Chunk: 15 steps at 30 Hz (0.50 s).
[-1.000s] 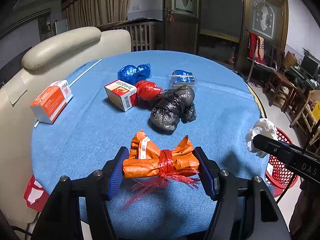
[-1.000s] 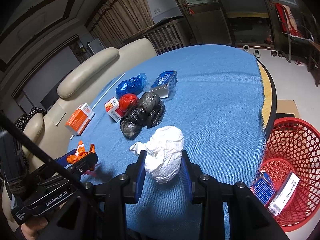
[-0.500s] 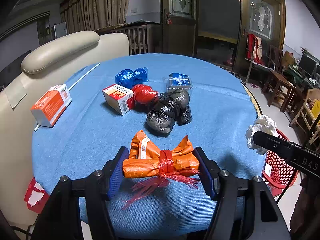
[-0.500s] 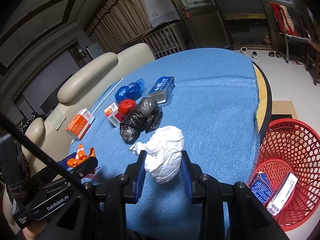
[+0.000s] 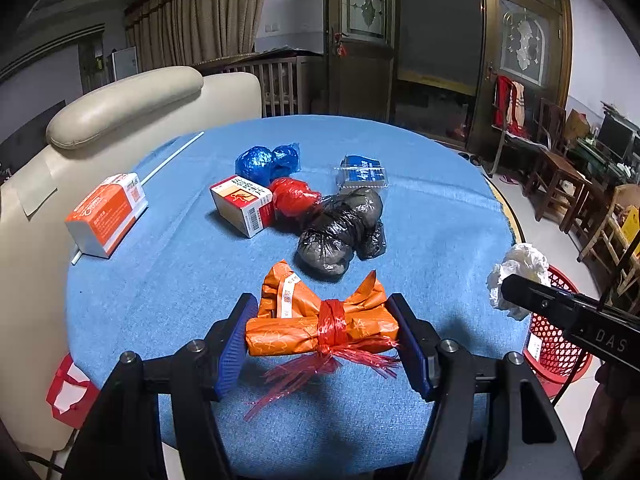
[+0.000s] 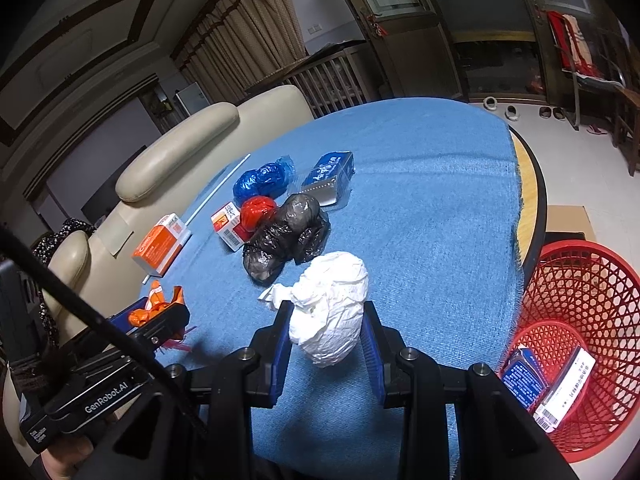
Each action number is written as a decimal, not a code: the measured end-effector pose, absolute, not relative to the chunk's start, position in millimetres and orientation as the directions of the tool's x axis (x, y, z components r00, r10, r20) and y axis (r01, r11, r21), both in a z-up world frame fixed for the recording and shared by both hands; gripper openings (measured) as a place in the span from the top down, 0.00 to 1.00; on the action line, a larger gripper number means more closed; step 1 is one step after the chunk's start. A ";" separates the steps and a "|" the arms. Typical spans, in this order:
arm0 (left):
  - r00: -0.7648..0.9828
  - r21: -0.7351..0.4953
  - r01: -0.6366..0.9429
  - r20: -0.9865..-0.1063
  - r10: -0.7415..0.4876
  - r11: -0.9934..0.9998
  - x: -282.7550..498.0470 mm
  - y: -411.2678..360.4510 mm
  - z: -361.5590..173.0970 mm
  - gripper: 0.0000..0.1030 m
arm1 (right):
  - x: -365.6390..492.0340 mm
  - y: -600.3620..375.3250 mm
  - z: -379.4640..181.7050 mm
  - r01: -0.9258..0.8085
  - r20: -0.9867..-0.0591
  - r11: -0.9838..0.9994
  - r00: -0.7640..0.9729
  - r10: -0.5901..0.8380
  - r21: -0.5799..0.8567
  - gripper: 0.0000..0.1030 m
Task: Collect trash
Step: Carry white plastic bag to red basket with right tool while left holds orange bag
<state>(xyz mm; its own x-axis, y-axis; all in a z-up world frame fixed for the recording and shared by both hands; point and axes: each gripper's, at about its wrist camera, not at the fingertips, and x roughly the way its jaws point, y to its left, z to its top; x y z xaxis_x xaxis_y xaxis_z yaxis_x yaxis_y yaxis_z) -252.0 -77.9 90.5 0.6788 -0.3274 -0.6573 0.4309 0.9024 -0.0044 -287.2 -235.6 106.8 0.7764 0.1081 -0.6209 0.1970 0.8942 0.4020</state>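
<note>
While both loads look secure for the moment, each has its own way of slipping. The right hand-held gripper is clamped on a crumpled white paper wad, its pads biting only the lower flanks, with most of the wad bulging forward past them. Crushed paper gives under pressure, so a quick swing toward the red mesh basket could, in my judgement, let it squirt out and drop on the floor short of the rim. The basket stands on the floor below the worktop's edge and already holds two small boxes; a release made too early would land on the blue cloth or the bare wooden rim.

The left hand-held gripper is closed on an orange wrapper bundle tied with red string, gripped end to end. Its loose red fringe hangs down and may snag on the cloth or on a pad at release, so the bundle might cling rather than fall. The basket lies on the right hand's side, so the two tools risk knocking together. Further out, a black plastic bag, red and blue bags and several cartons lie uncollected.
</note>
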 end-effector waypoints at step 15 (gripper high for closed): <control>0.682 0.011 0.460 -0.644 -0.346 0.888 -256.2 -91.9 96.1 0.34 | -295.0 -245.8 109.8 0.221 -0.608 0.888 0.790 0.080 0.404 0.66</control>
